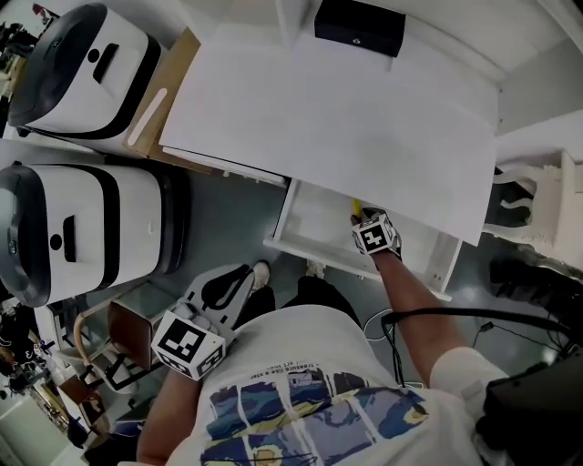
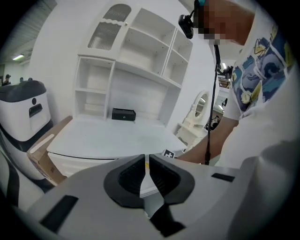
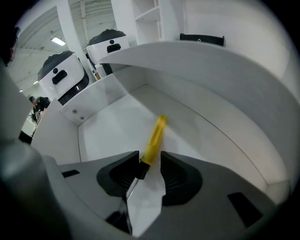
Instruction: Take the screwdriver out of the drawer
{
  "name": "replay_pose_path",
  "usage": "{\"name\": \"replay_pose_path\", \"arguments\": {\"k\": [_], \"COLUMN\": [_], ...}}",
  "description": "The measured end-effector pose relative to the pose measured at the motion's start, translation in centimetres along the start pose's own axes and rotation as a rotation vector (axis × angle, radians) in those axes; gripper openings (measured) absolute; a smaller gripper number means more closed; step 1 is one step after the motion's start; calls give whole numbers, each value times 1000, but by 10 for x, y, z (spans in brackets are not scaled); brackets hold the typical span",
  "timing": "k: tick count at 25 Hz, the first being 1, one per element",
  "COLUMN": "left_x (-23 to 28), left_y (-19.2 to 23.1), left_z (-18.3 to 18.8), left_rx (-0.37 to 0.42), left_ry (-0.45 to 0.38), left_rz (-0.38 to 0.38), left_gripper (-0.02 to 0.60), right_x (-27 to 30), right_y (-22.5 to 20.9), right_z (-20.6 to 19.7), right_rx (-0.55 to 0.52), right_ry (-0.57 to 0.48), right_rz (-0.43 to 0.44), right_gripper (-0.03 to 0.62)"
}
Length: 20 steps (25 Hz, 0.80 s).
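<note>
A yellow-handled screwdriver (image 3: 154,136) lies on the floor of the open white drawer (image 3: 93,101), its black collar and metal shaft pointing toward me. My right gripper (image 3: 150,158) hangs steeply down over it, jaws open, with the collar end between the pads and no squeeze showing. In the head view the right gripper (image 1: 362,218) sits over the drawer (image 1: 310,250) beside the yellow handle (image 1: 355,207). My left gripper (image 1: 239,276) is held low near my body, away from the drawer. Its jaws (image 2: 147,161) are shut on nothing.
The white desk top (image 1: 337,118) overhangs the drawer and carries a black box (image 1: 360,27) at the back. Two white-and-black machines (image 1: 82,68) (image 1: 73,227) stand left. Cardboard (image 1: 168,100) leans by the desk. A brown stool (image 1: 127,332) is beside my left leg. White carved furniture (image 1: 547,191) stands right.
</note>
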State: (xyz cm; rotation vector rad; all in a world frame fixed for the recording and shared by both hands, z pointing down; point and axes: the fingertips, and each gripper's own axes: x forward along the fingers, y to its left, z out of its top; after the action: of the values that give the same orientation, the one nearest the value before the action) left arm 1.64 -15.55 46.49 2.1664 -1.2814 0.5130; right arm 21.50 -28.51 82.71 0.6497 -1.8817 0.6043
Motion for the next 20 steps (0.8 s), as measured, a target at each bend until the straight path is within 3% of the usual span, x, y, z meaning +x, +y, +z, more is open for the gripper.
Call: {"name": "replay_pose_path", "arguments": {"k": [12,20], "left_x": [2,8], "left_y": [0,-5], "left_z": [0,1], "left_rx": [-18,-29], "left_ry": [2,-1], "left_rz": [20,26], "left_gripper": [15,15], "right_x": [6,5], "right_y": [3,2], "right_z": [-3,-3], "right_rx": [-35,-46], "right_ry": [14,18], "right_rz": [-10,11], "right_gripper": [98,95]}}
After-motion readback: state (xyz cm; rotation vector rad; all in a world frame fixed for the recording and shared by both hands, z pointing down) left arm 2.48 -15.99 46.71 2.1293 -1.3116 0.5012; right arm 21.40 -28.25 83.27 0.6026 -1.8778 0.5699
